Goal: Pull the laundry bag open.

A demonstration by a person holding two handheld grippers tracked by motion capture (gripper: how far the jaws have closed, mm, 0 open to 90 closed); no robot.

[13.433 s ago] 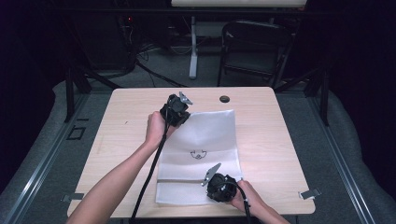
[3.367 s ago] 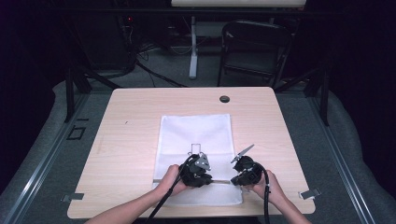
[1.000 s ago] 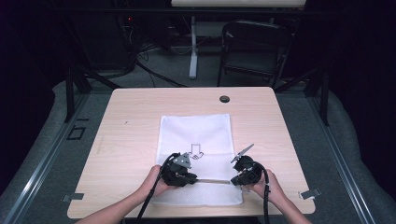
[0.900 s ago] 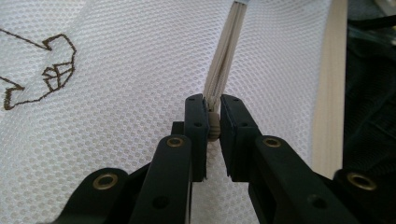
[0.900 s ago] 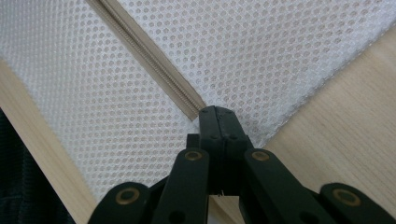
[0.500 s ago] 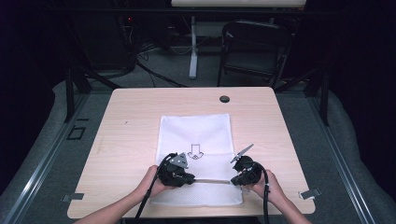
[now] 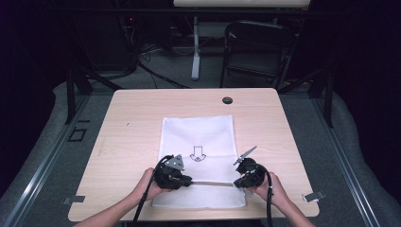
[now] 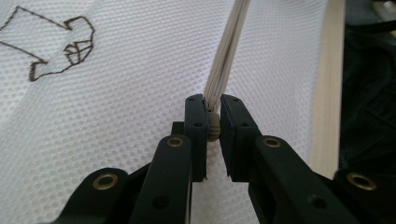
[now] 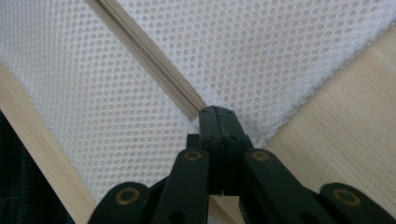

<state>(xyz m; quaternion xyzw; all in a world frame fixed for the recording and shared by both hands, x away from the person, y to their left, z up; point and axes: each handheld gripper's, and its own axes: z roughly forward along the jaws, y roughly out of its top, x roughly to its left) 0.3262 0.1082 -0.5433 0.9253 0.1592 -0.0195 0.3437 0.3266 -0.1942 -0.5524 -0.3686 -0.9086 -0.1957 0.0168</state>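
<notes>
Near the table's front edge, the left gripper (image 7: 188, 180) pinches the zipper pull (image 8: 213, 127) of a white mesh laundry bag (image 7: 198, 142), while the right gripper (image 7: 238, 183) has its jaws pressed together on the zipper's end at the bag's right edge. Between them the beige zipper (image 7: 213, 183) runs taut across the bag. Around it, the bag lies flat on the wooden table (image 7: 132, 123), its printed arrow (image 7: 197, 152) just beyond the grippers.

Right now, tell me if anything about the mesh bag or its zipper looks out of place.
Nothing stands out. The white mesh bag lies flat and square on the table. Its zipper runs straight between the left gripper, whose jaws pinch the zipper pull, and the right gripper, shut at the zipper's end.
</notes>
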